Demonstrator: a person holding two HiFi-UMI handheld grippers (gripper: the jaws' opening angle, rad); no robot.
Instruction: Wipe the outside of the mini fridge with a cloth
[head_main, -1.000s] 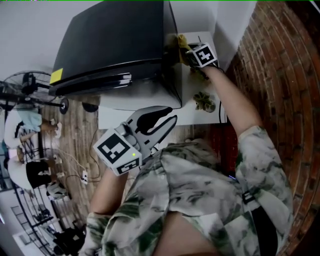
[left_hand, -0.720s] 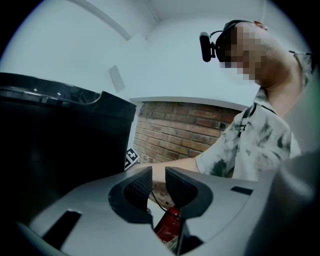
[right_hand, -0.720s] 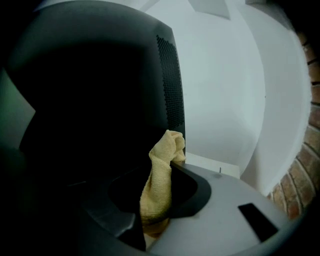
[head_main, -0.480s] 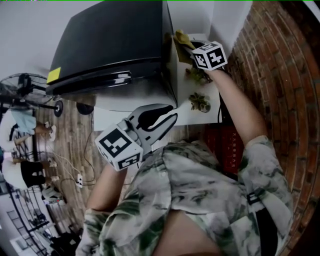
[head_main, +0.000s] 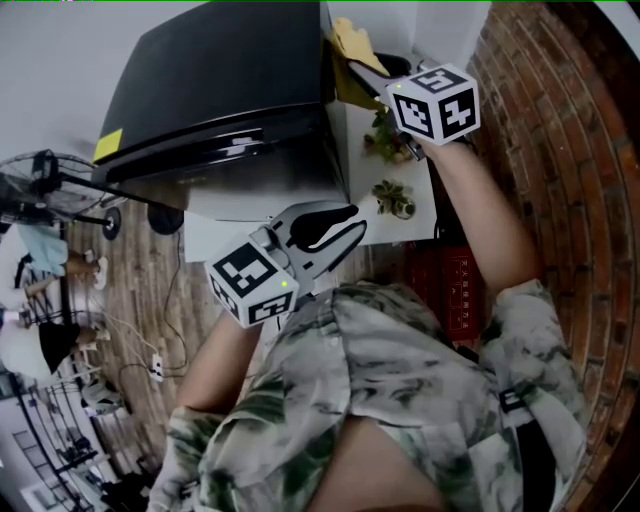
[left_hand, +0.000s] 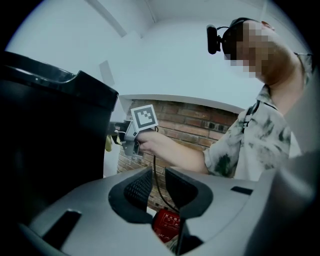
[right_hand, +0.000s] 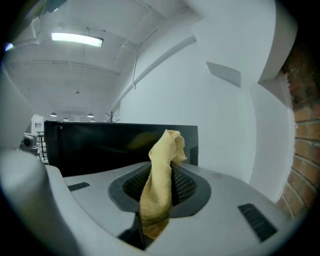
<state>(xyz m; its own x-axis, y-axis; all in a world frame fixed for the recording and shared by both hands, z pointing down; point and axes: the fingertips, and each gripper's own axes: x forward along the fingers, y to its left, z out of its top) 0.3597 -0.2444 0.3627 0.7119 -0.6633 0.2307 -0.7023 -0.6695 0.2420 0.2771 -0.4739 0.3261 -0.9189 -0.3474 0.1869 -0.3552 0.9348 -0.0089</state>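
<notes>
The black mini fridge (head_main: 230, 90) fills the upper left of the head view. My right gripper (head_main: 368, 72) is by the fridge's far right corner, shut on a yellow cloth (head_main: 350, 45). In the right gripper view the cloth (right_hand: 161, 185) hangs bunched between the jaws of my right gripper (right_hand: 162, 170), with the fridge (right_hand: 115, 142) just beyond; whether they touch I cannot tell. My left gripper (head_main: 355, 220) hovers in front of the fridge, below its front edge. The jaws of my left gripper (left_hand: 159, 180) stand narrowly open with nothing between them.
A white shelf (head_main: 355, 170) beside the fridge carries two small potted plants (head_main: 393, 198). A brick wall (head_main: 545, 150) closes the right side. A red box (head_main: 450, 290) sits below the shelf. A floor fan (head_main: 50, 190) and cables lie on the wooden floor at left.
My right gripper has carried the cloth farther away along the fridge's right side, towards its far corner. My left gripper has hardly moved.
</notes>
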